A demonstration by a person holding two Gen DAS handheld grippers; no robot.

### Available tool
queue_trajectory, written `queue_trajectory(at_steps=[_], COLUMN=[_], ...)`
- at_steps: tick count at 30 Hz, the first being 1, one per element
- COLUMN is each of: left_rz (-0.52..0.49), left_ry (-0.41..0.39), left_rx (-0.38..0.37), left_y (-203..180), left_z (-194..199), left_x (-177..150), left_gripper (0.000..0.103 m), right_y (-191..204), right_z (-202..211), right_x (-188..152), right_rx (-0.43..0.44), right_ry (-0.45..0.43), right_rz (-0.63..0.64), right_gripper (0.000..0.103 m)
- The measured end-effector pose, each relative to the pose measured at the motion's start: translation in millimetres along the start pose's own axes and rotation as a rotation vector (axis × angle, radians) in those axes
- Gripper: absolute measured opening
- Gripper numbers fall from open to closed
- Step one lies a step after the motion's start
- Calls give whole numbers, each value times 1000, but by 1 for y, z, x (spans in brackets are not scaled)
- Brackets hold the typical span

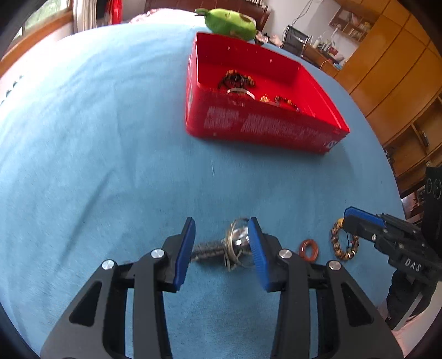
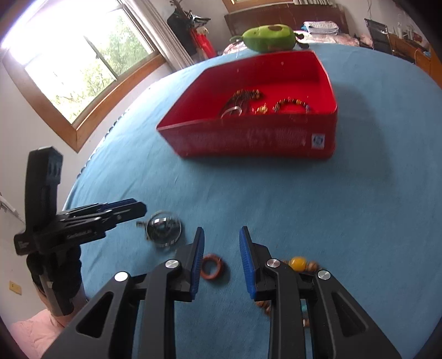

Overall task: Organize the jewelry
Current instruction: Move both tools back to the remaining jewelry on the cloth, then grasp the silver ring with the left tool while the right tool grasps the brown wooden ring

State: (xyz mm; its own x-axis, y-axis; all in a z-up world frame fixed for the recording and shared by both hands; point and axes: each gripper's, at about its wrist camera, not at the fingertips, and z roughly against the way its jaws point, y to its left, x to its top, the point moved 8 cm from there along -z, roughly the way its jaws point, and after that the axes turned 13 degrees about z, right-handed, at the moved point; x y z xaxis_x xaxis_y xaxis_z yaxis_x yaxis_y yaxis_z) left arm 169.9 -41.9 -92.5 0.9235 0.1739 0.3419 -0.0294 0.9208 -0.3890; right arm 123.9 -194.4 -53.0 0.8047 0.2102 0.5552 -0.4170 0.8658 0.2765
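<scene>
A red box [image 1: 262, 129] [image 2: 248, 138] on the blue cloth holds several bracelets [image 1: 237, 80] [image 2: 292, 105]. My left gripper [image 1: 221, 234] is open, its jaws either side of a silver bangle bundle [image 1: 234, 243], which also shows in the right wrist view [image 2: 163, 227]. A reddish-brown ring [image 1: 308, 249] [image 2: 212, 266] lies right of it. My right gripper [image 2: 221, 243] is open and empty, above the cloth; the ring sits beside its left finger. A beaded bracelet [image 1: 341, 243] with a yellow bead [image 2: 297, 263] lies under its right finger.
A green avocado plush [image 1: 230, 22] [image 2: 269, 37] lies behind the box. Blue cloth [image 1: 96, 152] covers the whole table. Wooden cabinets [image 1: 386, 69] stand to the right and a window [image 2: 77, 69] to the left.
</scene>
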Motion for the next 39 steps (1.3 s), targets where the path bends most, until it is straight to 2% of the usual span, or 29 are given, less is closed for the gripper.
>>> queue_trajectory(at_steps=[6,8,14,20,22,26,34,39], left_rz=[-13,-16,-17,-22,-23,-23,-41,-52], left_ry=[37,44,56,53,52,43,64,71], left_rx=[-34,-43,-56,-49,-50,-55,-120,-125], left_y=[-6,-8,-12,-13,-16,-18,-34,-38], left_z=[-7,-9,-12,-11,-11,-8,-6,-7], left_x=[-9,-12,-13,-16,-16,-18,-29,-38], left_gripper=[38,33,30,18,17,5,4,4], right_y=[1,-2,-3,-4,-3,-1,2,4], right_z=[-6,-6,-5,-6,-8,-12,-20,-21], right_x=[-10,-12,-14,-13,-14,-15,-19,-23], right_rx=[4,2,-1,1,3,8,11,14], right_ry=[23,25,23,29,33,44,71,80], right_rz=[-14,-21,-28,-31,-28,-21,-14,-10], right_gripper=[27,27,27,27,27,27,27,27])
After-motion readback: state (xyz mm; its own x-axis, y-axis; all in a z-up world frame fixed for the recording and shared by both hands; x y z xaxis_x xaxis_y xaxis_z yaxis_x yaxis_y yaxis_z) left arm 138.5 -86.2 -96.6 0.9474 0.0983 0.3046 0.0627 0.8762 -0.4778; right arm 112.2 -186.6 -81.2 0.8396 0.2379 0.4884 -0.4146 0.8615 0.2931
